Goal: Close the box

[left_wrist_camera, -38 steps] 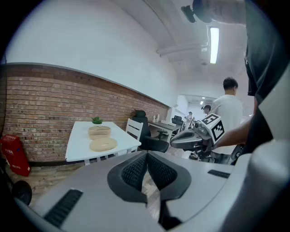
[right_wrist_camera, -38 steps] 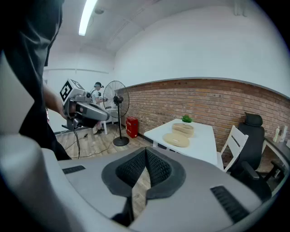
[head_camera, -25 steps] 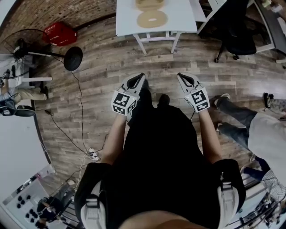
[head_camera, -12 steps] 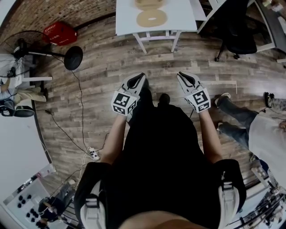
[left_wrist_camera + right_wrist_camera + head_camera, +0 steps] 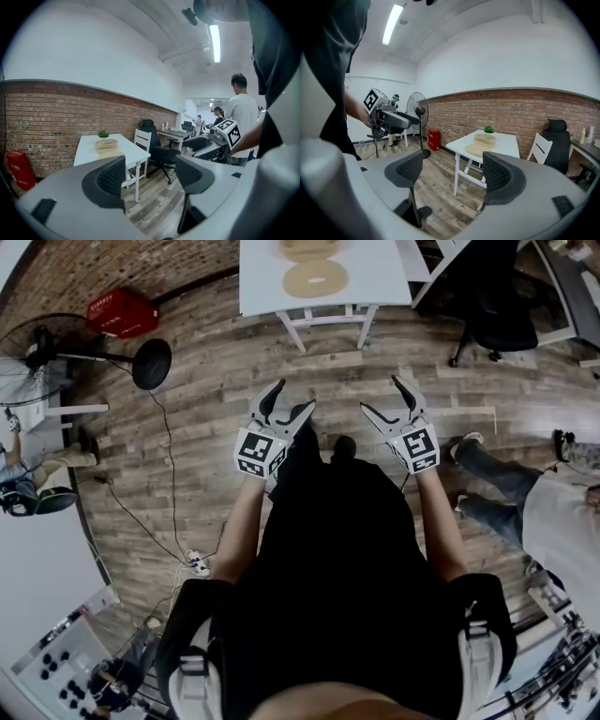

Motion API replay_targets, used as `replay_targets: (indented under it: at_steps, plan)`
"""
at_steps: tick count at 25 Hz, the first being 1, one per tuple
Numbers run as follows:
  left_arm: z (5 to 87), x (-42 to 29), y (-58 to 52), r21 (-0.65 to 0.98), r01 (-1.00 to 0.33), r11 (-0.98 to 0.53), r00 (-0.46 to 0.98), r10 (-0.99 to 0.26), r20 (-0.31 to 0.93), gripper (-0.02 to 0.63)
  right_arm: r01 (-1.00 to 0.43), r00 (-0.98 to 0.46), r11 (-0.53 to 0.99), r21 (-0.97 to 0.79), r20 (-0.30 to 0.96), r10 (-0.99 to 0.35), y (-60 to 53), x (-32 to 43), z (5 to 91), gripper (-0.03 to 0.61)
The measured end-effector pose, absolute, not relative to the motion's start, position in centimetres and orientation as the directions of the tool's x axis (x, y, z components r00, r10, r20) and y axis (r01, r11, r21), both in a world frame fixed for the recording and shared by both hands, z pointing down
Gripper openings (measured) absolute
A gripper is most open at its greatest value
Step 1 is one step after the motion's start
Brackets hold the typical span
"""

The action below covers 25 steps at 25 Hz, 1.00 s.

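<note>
round tan box (image 5: 309, 247), flat round lid (image 5: 317, 279), smooth white table (image 5: 386, 277)

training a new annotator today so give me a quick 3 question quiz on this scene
1. True or false: the left tool is holding the round lid.
2. Besides the round box and its lid, what stands on the white table? A: a small green plant. B: a red case. C: a fan.
3. In a few words: where is the lid now?

Key
1. False. The jaws of the left tool and the right tool are opening with nothing between them, above the floor and short of the table.
2. A.
3. Flat on the table beside the box, not on it.
</note>
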State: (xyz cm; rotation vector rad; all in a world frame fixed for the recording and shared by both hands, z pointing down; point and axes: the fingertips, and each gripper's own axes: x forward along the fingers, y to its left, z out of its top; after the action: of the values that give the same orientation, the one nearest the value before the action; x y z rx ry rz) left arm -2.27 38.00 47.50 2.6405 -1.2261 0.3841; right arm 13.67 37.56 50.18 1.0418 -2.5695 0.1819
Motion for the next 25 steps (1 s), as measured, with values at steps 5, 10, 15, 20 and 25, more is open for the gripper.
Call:
replay_targets:
  at_steps: [5, 10, 15, 20, 25]
  plan:
    - [47.7, -2.4, 37.4, 0.074, -0.767, -0.637, 0.623, -0.714, 0.319, 0.350, -0.695, -0.657, 0.719, 0.026, 0.382, -0.649, 37.1, 13.4, 50.6, 0.433]
    - [48.1, -2.8, 36.5, 0.087, -0.762, -0.641, 0.631, -0.705, 0.324, 0.351, -0.697, -0.660, 0.717, 0.012, 0.381, -0.648, 36.1, 12.8, 50.5, 0.437]
    - [48.3, -3.5, 35.2, 0.098, -0.758, -0.645, 0.636, -0.699, 0.326, 0.351, -0.704, -0.653, 0.710, 0.009, 0.387, -0.651, 34.7, 12.2, 50.8, 0.433]
    - [48.4, -5.1, 33.1, 0.109, -0.755, -0.647, 0.642, -0.694, 0.325, 0.351, -0.715, -0.656, 0.699, -0.029, 0.375, -0.655, 32.6, 10.6, 50.2, 0.420]
    - [48.4, -6.9, 30.5, 0.118, -0.753, -0.647, 0.645, -0.691, 0.327, 0.351, -0.735, -0.645, 0.676, -0.052, 0.361, -0.673, 29.7, 9.3, 49.8, 0.410]
